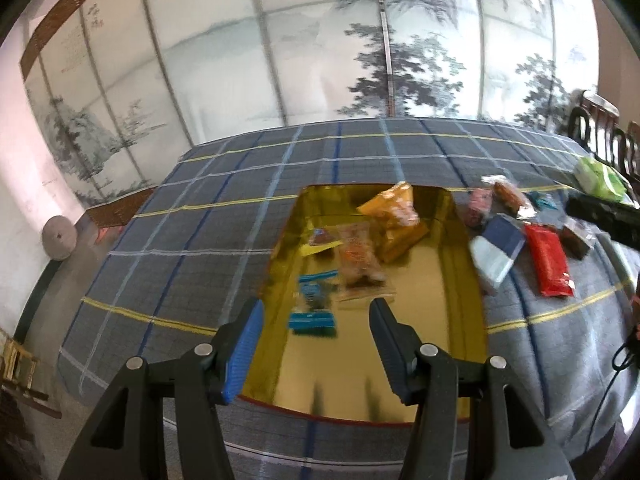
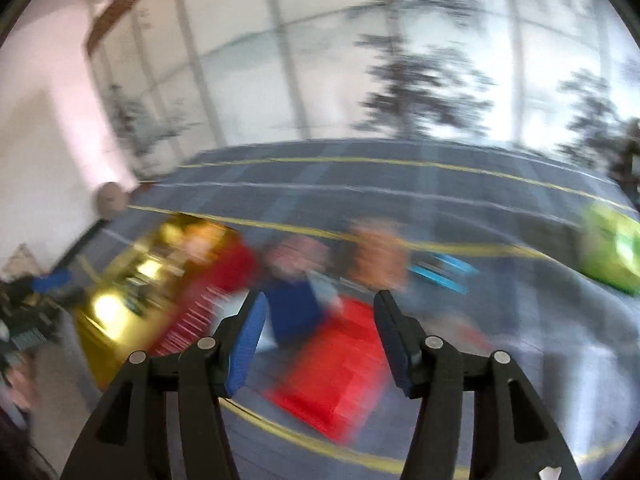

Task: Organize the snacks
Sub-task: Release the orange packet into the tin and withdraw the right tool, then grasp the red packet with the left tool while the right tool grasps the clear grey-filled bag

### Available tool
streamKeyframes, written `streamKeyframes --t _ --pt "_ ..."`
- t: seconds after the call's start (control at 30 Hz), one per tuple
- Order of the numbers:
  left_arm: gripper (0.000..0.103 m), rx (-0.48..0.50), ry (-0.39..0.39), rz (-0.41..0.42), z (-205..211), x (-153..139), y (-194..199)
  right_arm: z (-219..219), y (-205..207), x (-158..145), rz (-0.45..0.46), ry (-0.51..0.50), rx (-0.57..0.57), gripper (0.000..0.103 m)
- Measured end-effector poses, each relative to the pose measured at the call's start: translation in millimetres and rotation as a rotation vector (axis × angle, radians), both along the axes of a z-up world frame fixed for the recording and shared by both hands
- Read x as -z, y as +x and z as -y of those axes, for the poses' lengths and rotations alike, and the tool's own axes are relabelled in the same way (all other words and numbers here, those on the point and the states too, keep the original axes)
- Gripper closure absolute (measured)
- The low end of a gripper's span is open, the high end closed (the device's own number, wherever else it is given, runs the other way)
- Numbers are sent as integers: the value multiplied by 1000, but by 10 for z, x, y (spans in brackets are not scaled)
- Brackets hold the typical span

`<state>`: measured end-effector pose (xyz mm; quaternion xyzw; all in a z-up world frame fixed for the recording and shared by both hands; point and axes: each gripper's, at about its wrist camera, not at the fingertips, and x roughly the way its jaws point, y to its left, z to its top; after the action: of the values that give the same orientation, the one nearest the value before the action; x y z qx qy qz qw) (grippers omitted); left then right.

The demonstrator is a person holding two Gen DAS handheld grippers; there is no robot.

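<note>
1. The left gripper (image 1: 316,312) hangs over a shallow gold-coloured mirror-finish tray (image 1: 452,320) that sits on a worktop covered in a grey plaid cloth with blue, white and yellow lines (image 1: 192,248); its fingers (image 1: 246,344) stand moderately apart with nothing between them.
2. Just ahead of those fingers, inside the tray, lies a small blue-ended snack packet (image 1: 314,304). Beyond it lies a clear packet of orange-brown snacks (image 1: 360,256), and farther still a yellow-orange crinkled bag (image 1: 394,220).
3. To the right of the left fingers, outside the tray, loose snacks lie on the cloth: a dark blue and white packet (image 1: 498,250), a red flat packet (image 1: 550,260) and a green and white pack (image 1: 600,176) farther off.
4. The right gripper (image 2: 318,316) shows in a heavily blurred view; its fingers (image 2: 248,340) are apart and hold nothing.
5. Directly ahead of and below the right fingers lies the red packet (image 2: 336,380), with the dark blue one (image 2: 292,312) just beyond. The gold tray (image 2: 116,320) lies off to the left.
</note>
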<state>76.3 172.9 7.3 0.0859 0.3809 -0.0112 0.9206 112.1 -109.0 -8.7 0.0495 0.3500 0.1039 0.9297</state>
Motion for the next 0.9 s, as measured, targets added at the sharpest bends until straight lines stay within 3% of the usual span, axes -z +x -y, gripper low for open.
streamKeyframes --t 0.1,0.27,0.4,0.63,0.83,0.9 --pt "47 45 5 -12 162 -33 -6 538 -217 185 -43 -100 126 50" --pt "47 171 -27 -62 530 -84 -25 1066 -419 457 -82 -198 243 50" --pt "47 251 -57 -121 827 -116 2 1328 -520 605 -103 -97 275 50" --pt "47 402 -70 -231 1500 -5 195 1474 -593 574 -51 38 249 49" --pt "47 410 -110 -377 2057 305 651 1550 -678 563 -14 125 221 45" --pt "47 402 -92 -411 2235 428 813 1550 -689 555 -3 139 209 45"
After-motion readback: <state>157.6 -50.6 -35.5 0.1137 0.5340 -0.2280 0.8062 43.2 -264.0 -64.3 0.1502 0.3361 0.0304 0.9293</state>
